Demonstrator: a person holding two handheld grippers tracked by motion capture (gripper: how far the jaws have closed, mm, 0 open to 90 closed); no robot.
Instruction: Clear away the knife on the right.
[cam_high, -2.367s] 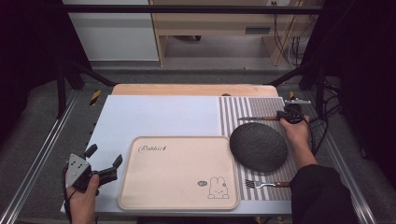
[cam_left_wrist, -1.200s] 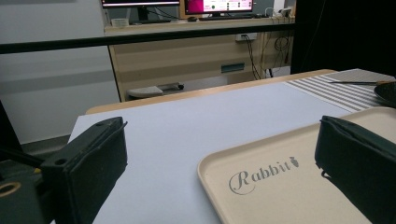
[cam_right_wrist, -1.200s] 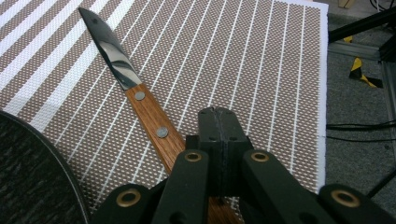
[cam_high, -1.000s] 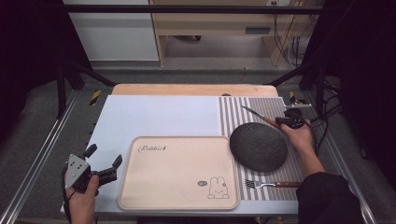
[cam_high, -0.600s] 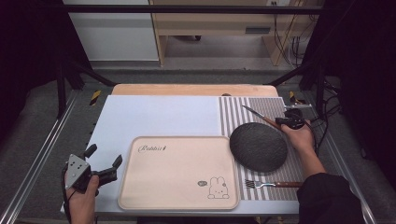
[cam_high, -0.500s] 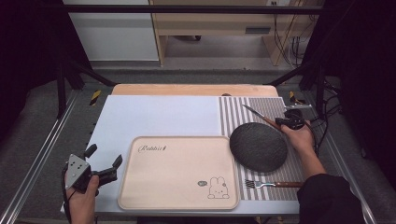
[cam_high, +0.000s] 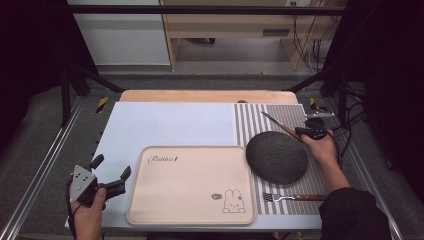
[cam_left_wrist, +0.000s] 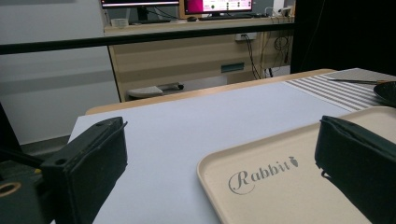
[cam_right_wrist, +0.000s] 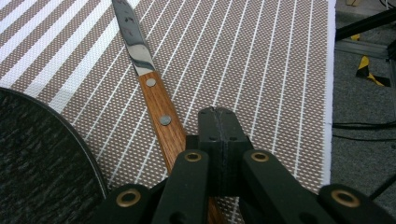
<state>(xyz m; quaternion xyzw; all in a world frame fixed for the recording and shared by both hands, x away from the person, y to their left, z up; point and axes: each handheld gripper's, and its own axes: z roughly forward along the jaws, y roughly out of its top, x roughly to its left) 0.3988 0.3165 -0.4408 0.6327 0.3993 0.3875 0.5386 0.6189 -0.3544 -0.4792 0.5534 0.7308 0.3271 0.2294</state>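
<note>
My right gripper (cam_high: 305, 133) rests at the right side of the striped placemat (cam_high: 250, 120), its jaws pressed together. A wooden-handled knife (cam_high: 279, 125) lies slanted on the mat; in the right gripper view its handle (cam_right_wrist: 161, 116) runs under the shut right gripper (cam_right_wrist: 217, 122). The dark round plate (cam_high: 276, 156) sits just left of that gripper. My left gripper (cam_high: 111, 168) is held at the table's front left, open, beside the beige rabbit tray (cam_high: 190, 185). In the left gripper view the tray's corner (cam_left_wrist: 280, 177) lies between the spread jaws of the left gripper (cam_left_wrist: 219, 130).
A fork (cam_high: 292, 197) lies on the mat in front of the plate. The white table sheet (cam_high: 170, 125) spreads behind the tray. A wooden board edge (cam_high: 200, 96) runs along the far side. Metal rails (cam_high: 47, 165) flank the table.
The knife swung from lying crosswise to slanted, blade tip toward the far left, between 2.4 s and 1.0 s ago. Since then nothing has visibly moved. The left gripper stayed still.
</note>
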